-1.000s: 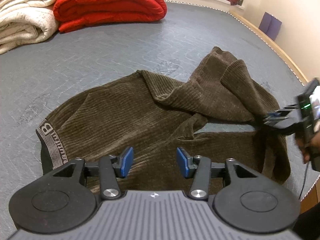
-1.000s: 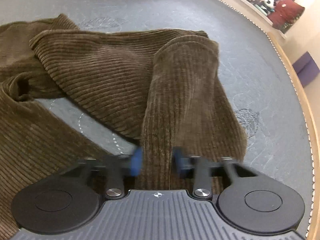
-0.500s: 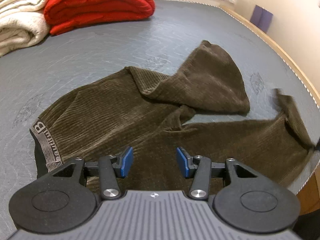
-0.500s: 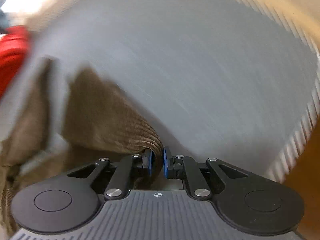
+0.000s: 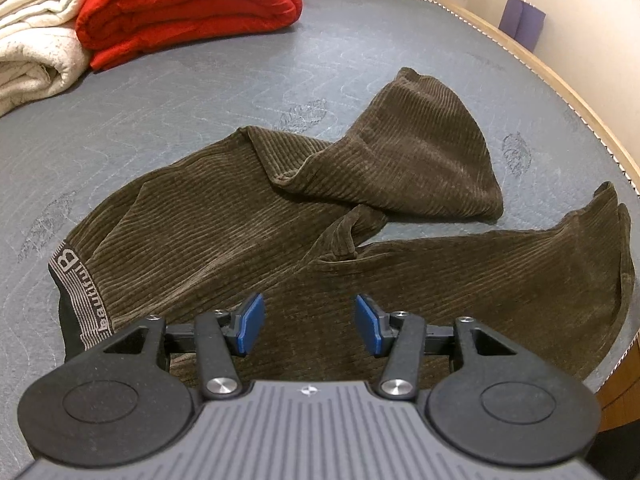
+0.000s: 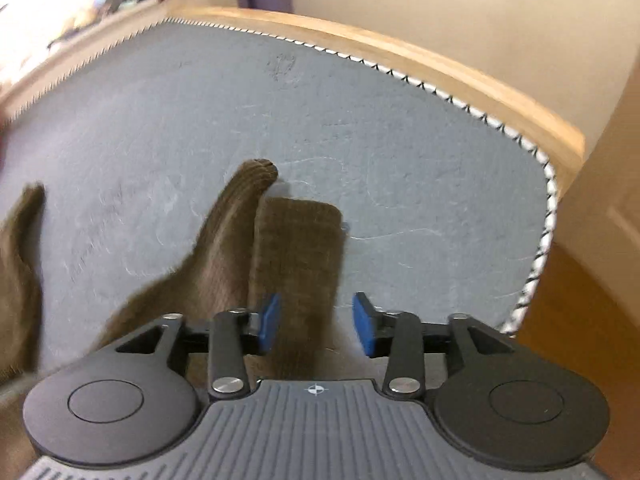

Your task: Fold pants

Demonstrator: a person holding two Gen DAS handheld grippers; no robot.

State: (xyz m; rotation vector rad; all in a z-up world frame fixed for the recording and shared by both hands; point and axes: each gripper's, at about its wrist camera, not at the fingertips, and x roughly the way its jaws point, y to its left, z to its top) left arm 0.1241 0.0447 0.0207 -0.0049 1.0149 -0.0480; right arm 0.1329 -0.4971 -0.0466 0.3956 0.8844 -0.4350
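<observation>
Pants point(image 5: 224, 240) sprawl across the bed point(image 5: 180, 96), waistband left, legs running right. My left gripper point(image 5: 306, 326) hovers over them, fingers apart and empty; my right gripper point(image 6: 314, 326), nearer the cuff, is opening around that leg's end.

- Your right gripper point(image 6: 314, 326) is opening its jaws, blue pads clear of the cloth between them.
- The brown corduroy pants point(image 6: 298, 248) leg end is lying on the grey mattress point(image 6: 420, 168), near its wooden-framed corner point(image 6: 552, 136).
</observation>
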